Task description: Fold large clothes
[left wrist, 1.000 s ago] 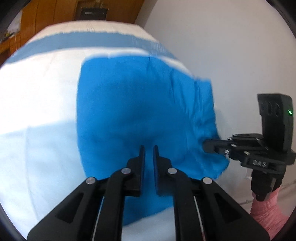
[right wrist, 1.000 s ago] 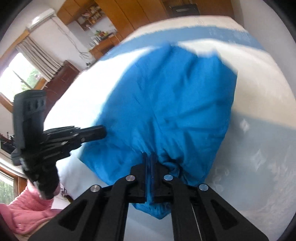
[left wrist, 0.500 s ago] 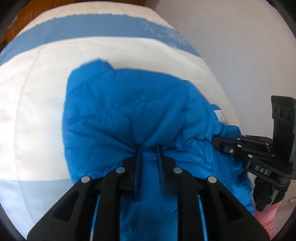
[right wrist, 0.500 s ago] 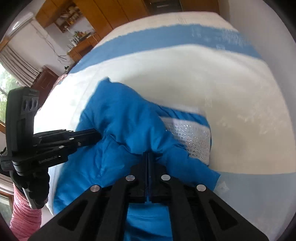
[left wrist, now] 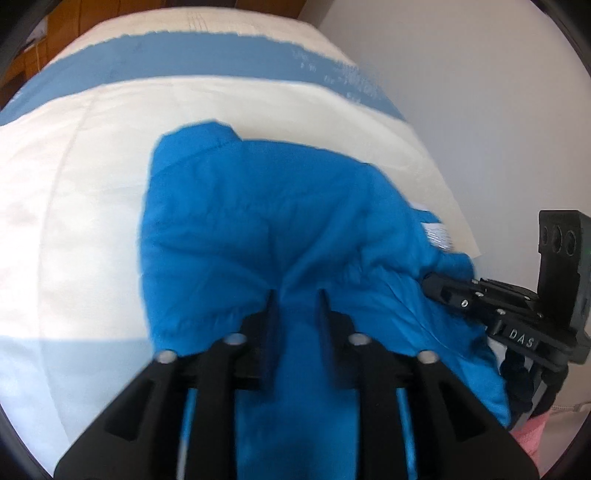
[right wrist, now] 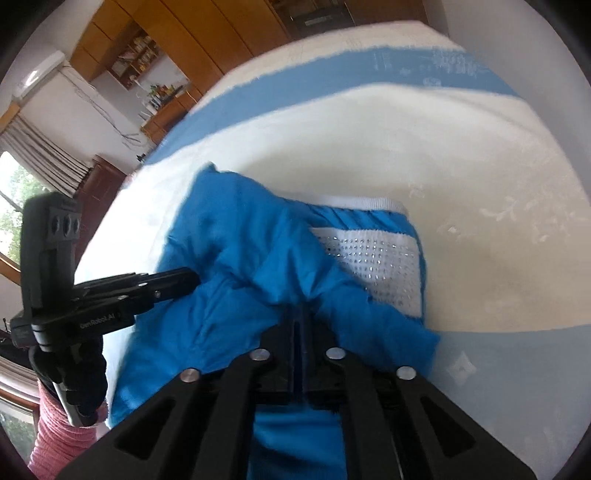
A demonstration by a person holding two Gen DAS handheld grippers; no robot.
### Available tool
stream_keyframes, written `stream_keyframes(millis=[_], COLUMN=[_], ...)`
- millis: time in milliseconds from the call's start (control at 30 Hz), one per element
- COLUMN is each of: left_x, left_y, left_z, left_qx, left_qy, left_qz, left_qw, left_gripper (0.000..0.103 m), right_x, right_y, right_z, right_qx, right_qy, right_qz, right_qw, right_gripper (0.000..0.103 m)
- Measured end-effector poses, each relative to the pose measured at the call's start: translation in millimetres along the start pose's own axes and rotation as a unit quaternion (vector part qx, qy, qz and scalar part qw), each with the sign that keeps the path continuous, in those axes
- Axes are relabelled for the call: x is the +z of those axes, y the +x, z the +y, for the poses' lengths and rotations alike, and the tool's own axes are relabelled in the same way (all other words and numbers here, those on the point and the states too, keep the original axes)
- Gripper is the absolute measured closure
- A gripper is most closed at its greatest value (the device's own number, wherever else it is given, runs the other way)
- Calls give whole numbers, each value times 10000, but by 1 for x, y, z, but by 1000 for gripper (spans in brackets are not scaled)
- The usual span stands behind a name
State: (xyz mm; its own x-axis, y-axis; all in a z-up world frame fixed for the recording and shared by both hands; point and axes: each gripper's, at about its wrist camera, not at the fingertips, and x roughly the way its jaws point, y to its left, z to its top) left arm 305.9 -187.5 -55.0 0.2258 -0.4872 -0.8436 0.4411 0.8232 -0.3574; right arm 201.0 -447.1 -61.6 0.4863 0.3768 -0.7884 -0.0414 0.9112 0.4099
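Note:
A bright blue padded jacket (left wrist: pixel 258 221) (right wrist: pixel 240 258) lies bunched on the bed, its near part folded over so a white studded mesh lining (right wrist: pixel 373 254) shows. My left gripper (left wrist: pixel 297 291) (right wrist: pixel 192 277) sits low on the jacket's near fold. Its jaws are opening, with a band of blue cloth lying loosely between the spread fingers. My right gripper (right wrist: pixel 299 308) (left wrist: pixel 430 282) is at the fold's right side. Its jaws are starting to open, but a thin strip of blue cloth is still pinched in the narrow gap.
The bed (left wrist: pixel 74 203) (right wrist: pixel 461 166) has a cream cover with a blue stripe (left wrist: pixel 184 55) across the far end. A pale wall (left wrist: pixel 480 110) runs along its right side. Wooden cupboards (right wrist: pixel 184 29) stand beyond. A pink sleeve (right wrist: pixel 51 435) shows at the left gripper's handle.
Both grippers carried the jacket's near edge forward and down, doubling it over so the white lining shows. The left fingers have spread apart; the right ones have barely parted.

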Motion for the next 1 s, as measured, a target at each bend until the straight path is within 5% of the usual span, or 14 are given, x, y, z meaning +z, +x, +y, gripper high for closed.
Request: stream_keyframes(millis=[200, 400, 567, 900, 1000], left_x=[-49, -95, -110, -117, -119], left_y=[-59, -54, -44, -81, -90], left_z=[-10, -9, -6, -17, -22], left_qx=[405, 564, 849, 845, 834], left_qy=[318, 460, 643, 592, 609], left_qz=[-704, -676, -894, -1058, -1149], left_qw=[9962, 9951, 9903, 9890, 9880], left_gripper=[58, 58, 53, 54, 51], right_x=[-32, -79, -95, -83, -77], right_y=[-48, -46, -24, -65, -73], right_z=[26, 38, 27, 17, 12], right_qx=[-78, -611, -580, 133, 339], right_qy=[-490, -844, -654, -227, -78], right_qz=[-360, -253, -243, -470, -511], right_qw=[9981, 9942, 9959, 9985, 9981], right_gripper=[80, 77, 75, 71, 53])
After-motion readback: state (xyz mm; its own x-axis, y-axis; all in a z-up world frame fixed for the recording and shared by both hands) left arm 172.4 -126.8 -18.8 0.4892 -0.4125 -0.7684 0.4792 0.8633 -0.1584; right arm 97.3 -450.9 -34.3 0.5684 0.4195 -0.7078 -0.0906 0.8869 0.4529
